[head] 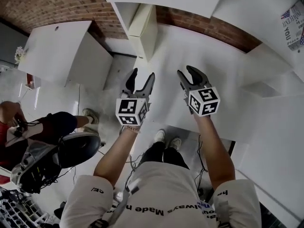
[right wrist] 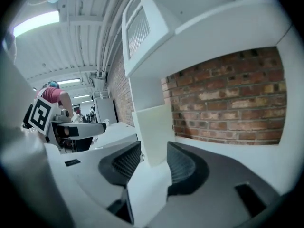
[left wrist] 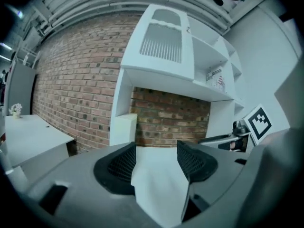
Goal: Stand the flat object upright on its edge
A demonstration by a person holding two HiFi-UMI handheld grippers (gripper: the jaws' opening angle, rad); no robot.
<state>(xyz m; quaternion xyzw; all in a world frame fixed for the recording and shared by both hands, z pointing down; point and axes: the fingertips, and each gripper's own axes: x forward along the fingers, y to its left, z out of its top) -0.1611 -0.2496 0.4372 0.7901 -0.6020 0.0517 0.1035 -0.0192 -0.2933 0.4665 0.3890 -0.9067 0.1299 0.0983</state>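
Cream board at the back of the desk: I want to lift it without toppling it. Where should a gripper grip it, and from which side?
Grip the cream board near its top, jaws across its thickness, coming from the front. It stands upright with the shelf's white upright close beside it and the brick wall behind, so only the near side looks free.

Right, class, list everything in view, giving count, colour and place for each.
Flat panel: one, cream, standing upright on the desk beside the shelf unit's support.
Desk: one, white, ahead.
Shelf unit: one, white, above desk.
Brick wall: one, red-brown, behind desk.
Side table: one, white, far left.
Chair: one, black, lower left.
Printed sheet: one, white, shelf at right.
Left gripper: one, black, jaws apart, empty.
Right gripper: one, black, jaws apart, empty.
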